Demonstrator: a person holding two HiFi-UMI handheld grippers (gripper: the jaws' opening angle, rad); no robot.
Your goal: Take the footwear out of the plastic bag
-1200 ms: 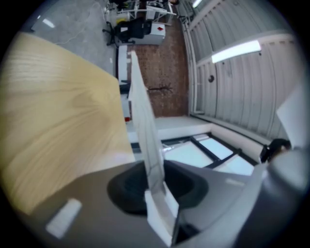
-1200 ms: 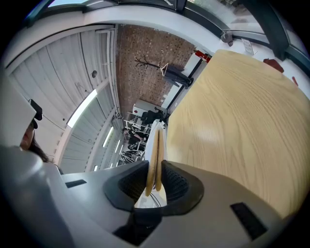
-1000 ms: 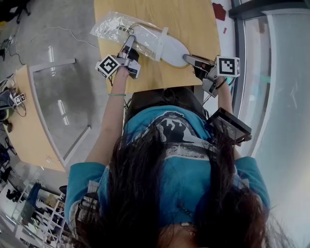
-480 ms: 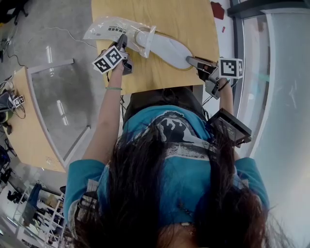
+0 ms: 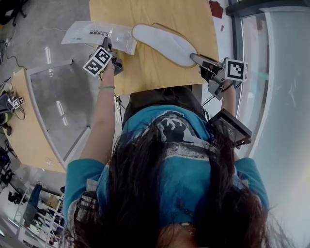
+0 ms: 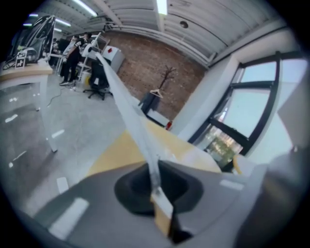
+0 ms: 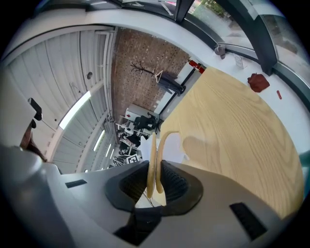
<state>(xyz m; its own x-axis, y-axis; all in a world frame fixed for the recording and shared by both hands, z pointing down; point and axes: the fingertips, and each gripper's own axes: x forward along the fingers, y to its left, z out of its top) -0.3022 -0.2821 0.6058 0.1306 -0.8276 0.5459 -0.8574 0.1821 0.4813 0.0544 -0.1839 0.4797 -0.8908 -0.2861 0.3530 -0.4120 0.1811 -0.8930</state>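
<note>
The clear plastic bag (image 5: 97, 34) hangs flat past the left edge of the wooden table (image 5: 160, 72), apart from the slipper. My left gripper (image 5: 107, 46) is shut on the bag's near edge. In the left gripper view the bag (image 6: 128, 111) runs edge-on as a thin strip up out of the left gripper (image 6: 157, 186). The white slipper (image 5: 164, 43) lies bare on the table, toe to the left. My right gripper (image 5: 196, 58) is shut on its heel end. Between the jaws of the right gripper (image 7: 154, 186) shows the slipper's tan rim (image 7: 154, 155).
A glass-topped desk (image 5: 58, 106) stands to the left, below the bag. A small red object (image 5: 215, 8) lies at the table's far right corner, next to the window ledge. The person's head and shoulders fill the lower half of the head view.
The left gripper has closed on the bag and pulled it leftward off the slipper, which now lies fully out. The right gripper has kept its hold on the heel, shifting slightly.
</note>
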